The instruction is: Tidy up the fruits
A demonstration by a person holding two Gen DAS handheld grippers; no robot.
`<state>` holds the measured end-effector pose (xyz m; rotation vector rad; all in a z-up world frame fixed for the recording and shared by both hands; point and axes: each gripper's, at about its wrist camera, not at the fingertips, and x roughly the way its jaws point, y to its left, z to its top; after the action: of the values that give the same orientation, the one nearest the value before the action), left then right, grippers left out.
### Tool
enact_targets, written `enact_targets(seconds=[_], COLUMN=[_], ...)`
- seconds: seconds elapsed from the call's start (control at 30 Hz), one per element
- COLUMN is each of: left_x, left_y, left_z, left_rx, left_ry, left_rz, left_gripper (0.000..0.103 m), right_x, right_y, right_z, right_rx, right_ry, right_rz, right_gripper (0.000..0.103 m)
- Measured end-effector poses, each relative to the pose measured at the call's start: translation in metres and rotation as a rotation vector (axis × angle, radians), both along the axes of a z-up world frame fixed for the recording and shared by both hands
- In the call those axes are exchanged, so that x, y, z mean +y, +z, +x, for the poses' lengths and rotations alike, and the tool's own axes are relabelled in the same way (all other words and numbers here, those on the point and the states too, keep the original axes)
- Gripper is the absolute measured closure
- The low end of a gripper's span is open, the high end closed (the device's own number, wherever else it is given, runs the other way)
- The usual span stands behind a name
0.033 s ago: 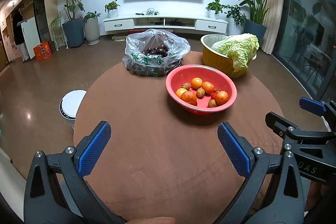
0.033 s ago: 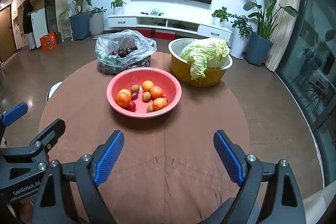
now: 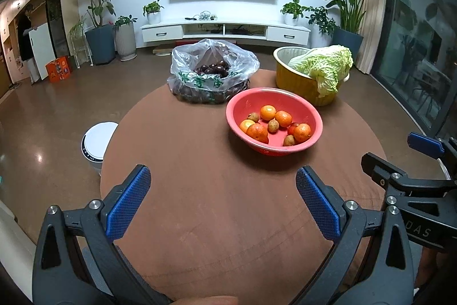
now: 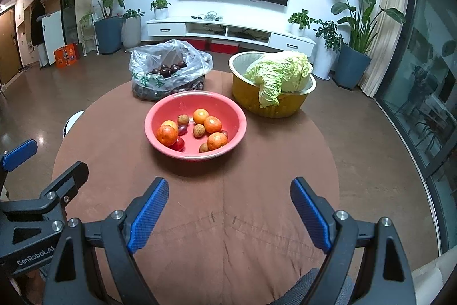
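Observation:
A red bowl (image 3: 242, 102) (image 4: 237, 110) sits mid-table on the round brown table (image 3: 200, 190) (image 4: 257, 205), holding several oranges (image 3: 257, 132) (image 4: 166, 135), small brown fruits and a red one. Behind it, a clear plastic bag (image 3: 212, 70) (image 4: 168, 67) holds dark round fruits. My left gripper (image 3: 222, 202) is open and empty over the near table; it also shows at the left edge of the right wrist view (image 4: 48, 159). My right gripper (image 4: 228, 207) is open and empty beside it, also seen in the left wrist view (image 3: 400, 156).
A yellow basin (image 3: 294, 82) (image 4: 257, 102) with a napa cabbage (image 3: 325, 67) (image 4: 280, 70) stands at the back right. A white round stool or bin (image 3: 97, 139) stands on the floor left of the table. TV console and potted plants line the far wall.

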<state>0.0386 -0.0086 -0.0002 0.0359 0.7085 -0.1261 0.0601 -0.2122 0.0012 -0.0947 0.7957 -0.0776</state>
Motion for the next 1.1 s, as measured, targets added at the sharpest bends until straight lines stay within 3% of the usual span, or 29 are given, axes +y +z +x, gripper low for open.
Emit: enact_targets(seconds=[1.1], left_x=[0.012], left_y=[-0.011], left_z=[0.017], left_rx=[0.016], left_ry=[0.050], left_rz=[0.012], left_gripper=[0.000], right_x=[-0.002], right_y=[-0.003], right_z=[0.000], right_rx=[0.004], right_ry=[-0.009], right_rz=[-0.002], right_gripper=[0.014])
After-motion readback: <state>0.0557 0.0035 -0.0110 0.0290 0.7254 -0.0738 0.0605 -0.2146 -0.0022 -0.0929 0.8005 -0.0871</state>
